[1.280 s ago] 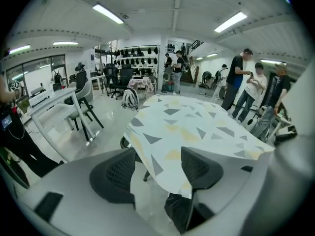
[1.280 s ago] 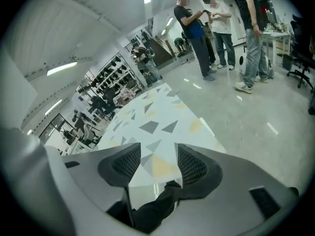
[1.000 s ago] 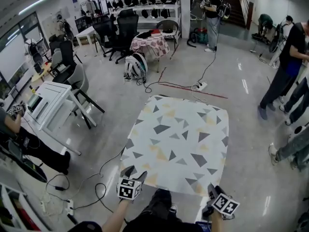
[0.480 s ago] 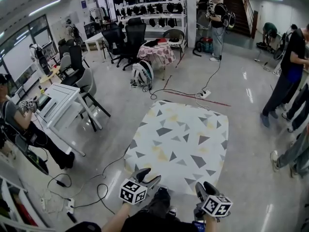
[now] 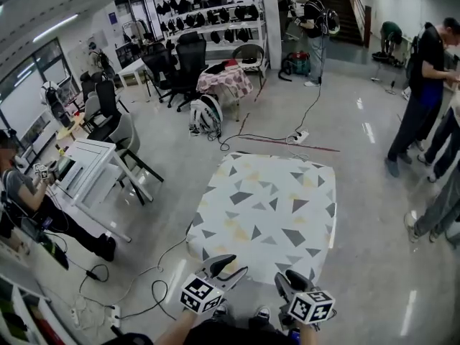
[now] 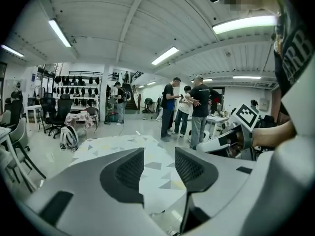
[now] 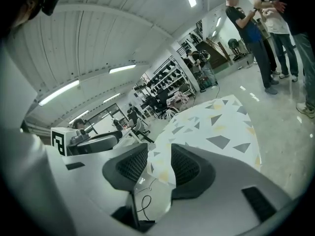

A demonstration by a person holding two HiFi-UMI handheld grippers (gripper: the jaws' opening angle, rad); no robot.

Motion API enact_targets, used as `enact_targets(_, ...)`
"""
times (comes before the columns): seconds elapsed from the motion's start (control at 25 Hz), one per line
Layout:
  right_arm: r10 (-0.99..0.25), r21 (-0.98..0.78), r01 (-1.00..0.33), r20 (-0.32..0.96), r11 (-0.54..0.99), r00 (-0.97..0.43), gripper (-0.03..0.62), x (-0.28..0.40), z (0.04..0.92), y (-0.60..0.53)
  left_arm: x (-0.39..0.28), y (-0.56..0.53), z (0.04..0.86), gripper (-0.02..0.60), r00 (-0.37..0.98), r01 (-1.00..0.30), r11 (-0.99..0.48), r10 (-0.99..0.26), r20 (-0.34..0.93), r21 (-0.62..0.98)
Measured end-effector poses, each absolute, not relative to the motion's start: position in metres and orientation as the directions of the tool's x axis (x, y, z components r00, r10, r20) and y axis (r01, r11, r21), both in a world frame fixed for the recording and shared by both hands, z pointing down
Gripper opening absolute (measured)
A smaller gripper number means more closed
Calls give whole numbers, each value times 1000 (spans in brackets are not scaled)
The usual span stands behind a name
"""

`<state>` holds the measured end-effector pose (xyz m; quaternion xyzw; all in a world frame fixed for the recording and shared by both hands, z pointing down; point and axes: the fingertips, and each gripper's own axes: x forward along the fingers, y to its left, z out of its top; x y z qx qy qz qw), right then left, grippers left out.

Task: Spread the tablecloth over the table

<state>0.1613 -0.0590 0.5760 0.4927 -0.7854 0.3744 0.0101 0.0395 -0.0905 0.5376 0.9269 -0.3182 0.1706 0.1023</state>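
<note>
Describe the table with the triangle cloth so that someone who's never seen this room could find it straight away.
In the middle of the room's glossy grey floor, nearer than the black office chairs, one table stands alone. Its tablecloth is white with scattered grey and yellow triangles; the small table by the back shelves wears a pinkish cloth instead.

Your tablecloth (image 5: 267, 210) lies spread over the bench, triangle pattern up, its edges hanging down the sides. At its near edge you hold the left gripper (image 5: 231, 264) and right gripper (image 5: 289, 277) side by side. Their jaws have just been closing but stand apart, nothing between them.
</note>
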Motion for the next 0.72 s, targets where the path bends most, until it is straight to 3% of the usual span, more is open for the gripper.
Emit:
enact_targets(0.36,-793,-497,-825,373,268,-482,139,130,537,-67,17,-74,520,149,809,-545,-828,-478,343,133)
enact_targets(0.72,-843,-437,-866,345,244,-412,89,55,507,-44,-27,-48,495,109,890,-421,-891,-370,265,168)
